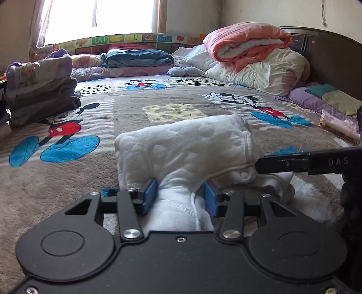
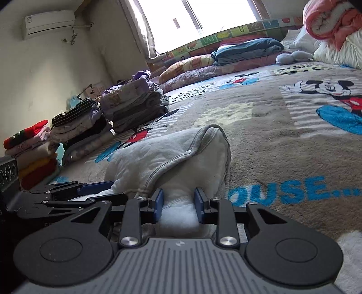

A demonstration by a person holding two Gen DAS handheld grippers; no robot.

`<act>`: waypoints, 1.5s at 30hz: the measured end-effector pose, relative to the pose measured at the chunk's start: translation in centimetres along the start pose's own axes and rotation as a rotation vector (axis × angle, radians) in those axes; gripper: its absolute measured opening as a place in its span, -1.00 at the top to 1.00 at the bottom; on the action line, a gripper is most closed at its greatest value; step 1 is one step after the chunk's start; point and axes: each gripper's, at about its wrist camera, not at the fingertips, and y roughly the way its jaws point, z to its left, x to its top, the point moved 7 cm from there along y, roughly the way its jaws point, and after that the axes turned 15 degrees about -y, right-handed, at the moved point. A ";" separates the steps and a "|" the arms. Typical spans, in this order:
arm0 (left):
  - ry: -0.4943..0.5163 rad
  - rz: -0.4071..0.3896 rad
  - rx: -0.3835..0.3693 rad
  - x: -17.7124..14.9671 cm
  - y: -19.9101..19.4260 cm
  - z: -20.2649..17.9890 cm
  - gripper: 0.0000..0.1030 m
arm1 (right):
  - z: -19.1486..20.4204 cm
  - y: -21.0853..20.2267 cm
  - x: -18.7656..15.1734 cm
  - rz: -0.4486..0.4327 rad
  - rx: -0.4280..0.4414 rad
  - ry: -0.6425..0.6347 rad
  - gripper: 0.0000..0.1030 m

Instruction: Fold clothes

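Already, several folded stacks (image 2: 135, 106) sat at the left of the frame. Both my jaws, left gripper (image 1: 179, 197) and right gripper (image 2: 178, 203), pinched the white garment (image 1: 187, 144) lying bunched at lower centre on the bed (image 1: 135, 117), its folding apparently unfinished.

Two tongs: left tongs (image 1: 179, 199) and right tongs (image 2: 178, 204). One white garment (image 1: 187, 147) between them. Three stacks of folded clothes along the bed's left edge: nearest stack (image 2: 34, 156), middle stack (image 2: 77, 126), far stack (image 2: 135, 106). One bed (image 1: 131, 113). One folded blue blanket (image 1: 138, 57). One rolled pink quilt (image 1: 248, 45). One window (image 1: 97, 15). One air conditioner (image 2: 48, 22).
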 end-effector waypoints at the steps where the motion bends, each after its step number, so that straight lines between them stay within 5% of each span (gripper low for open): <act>1: -0.019 -0.001 -0.019 0.3 -0.4 0.2 0.15 | 0.0 -0.2 0.1 -0.010 -0.001 -0.001 0.39; 6: -0.046 -0.069 -0.101 2.5 -3.2 0.6 0.15 | 0.0 -1.8 0.9 -0.058 -0.009 -0.005 0.38; 12: -0.065 -0.192 -0.084 5.4 -4.3 1.6 0.15 | 0.4 -2.7 3.4 -0.139 -0.036 -0.067 0.37; 17: 0.040 -0.169 -0.082 7.4 -1.1 1.4 0.18 | 0.0 -0.3 6.3 -0.129 -0.037 -0.152 0.37; 20: 0.016 -0.140 -0.111 7.7 1.0 1.6 0.19 | -0.2 1.4 7.6 -0.116 -0.029 -0.205 0.37; 24: 0.057 0.011 -0.079 4.3 4.4 1.6 0.20 | -1.0 5.8 4.8 0.071 0.026 -0.161 0.36; 25: 0.086 0.018 -0.059 3.6 4.8 1.3 0.21 | -1.3 6.1 3.8 0.055 0.044 -0.136 0.36; 36: 0.120 -0.031 -0.029 2.9 4.3 1.0 0.21 | -0.7 5.8 2.9 0.008 0.015 -0.157 0.37; 45: 0.081 -0.094 -0.049 4.0 -1.8 0.7 0.20 | 1.7 1.0 4.2 -0.021 -0.081 -0.226 0.18</act>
